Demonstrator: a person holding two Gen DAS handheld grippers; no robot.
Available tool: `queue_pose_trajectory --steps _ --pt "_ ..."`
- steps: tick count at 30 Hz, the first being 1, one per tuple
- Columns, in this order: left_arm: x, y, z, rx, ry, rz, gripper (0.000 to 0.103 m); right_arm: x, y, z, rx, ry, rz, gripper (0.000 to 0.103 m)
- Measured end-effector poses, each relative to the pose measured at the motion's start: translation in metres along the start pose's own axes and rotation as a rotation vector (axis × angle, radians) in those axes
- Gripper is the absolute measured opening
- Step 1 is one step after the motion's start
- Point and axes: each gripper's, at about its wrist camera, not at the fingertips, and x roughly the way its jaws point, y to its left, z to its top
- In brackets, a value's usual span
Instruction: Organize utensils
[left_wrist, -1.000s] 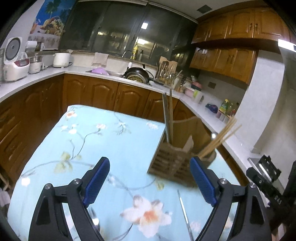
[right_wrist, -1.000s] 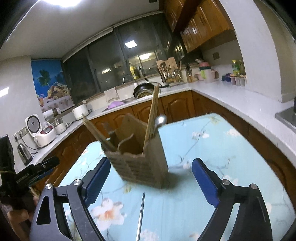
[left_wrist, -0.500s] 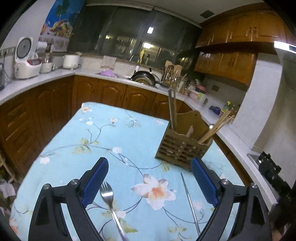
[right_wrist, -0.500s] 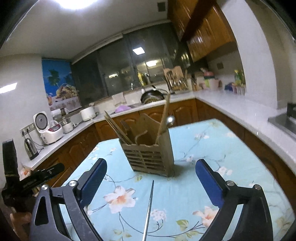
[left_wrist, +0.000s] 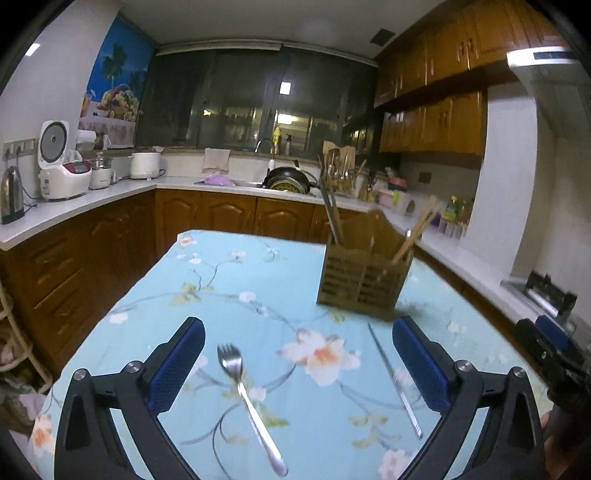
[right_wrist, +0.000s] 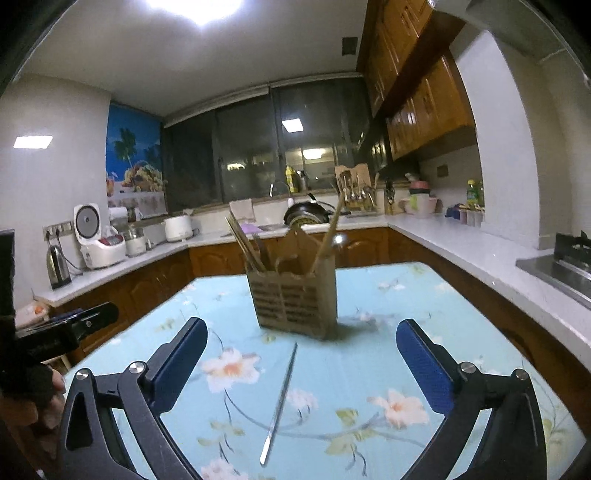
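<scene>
A wooden slatted utensil holder (left_wrist: 364, 282) stands on the table with the floral blue cloth (left_wrist: 229, 295); it holds chopsticks and a spoon. It also shows in the right wrist view (right_wrist: 295, 299). A metal fork (left_wrist: 247, 398) lies between the fingers of my left gripper (left_wrist: 297, 363), which is open and empty above the cloth. A metal chopstick (left_wrist: 395, 380) lies to the right of the fork. In the right wrist view the chopstick (right_wrist: 280, 395) lies between the fingers of my open, empty right gripper (right_wrist: 301, 358).
Wooden cabinets and a white counter (left_wrist: 92, 199) run around the table on the left, back and right. On the counter are a rice cooker (left_wrist: 61, 170), a kettle (left_wrist: 11, 199) and a pan (left_wrist: 286, 179). A stove (right_wrist: 569, 258) sits at the right.
Both grippers have pulled back and away from the utensil holder, which looks smaller and further off. The fork and the whole chopstick have come into view. Both grippers stay open.
</scene>
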Motion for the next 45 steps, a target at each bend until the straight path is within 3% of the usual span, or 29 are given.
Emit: queue_pose_trajectory --steps 11,45 --pt "-0.011 -0.007 -0.024 0.061 0.019 0.042 0.102 -0.009 0.000 -0.028 -0.020 0.025 -0.019 0.103" --pt "-0.020 0.004 -0.040 0.110 -0.008 0.109 0.102 -0.029 -0.008 -0.039 -0.041 0.019 -0.045 0.103"
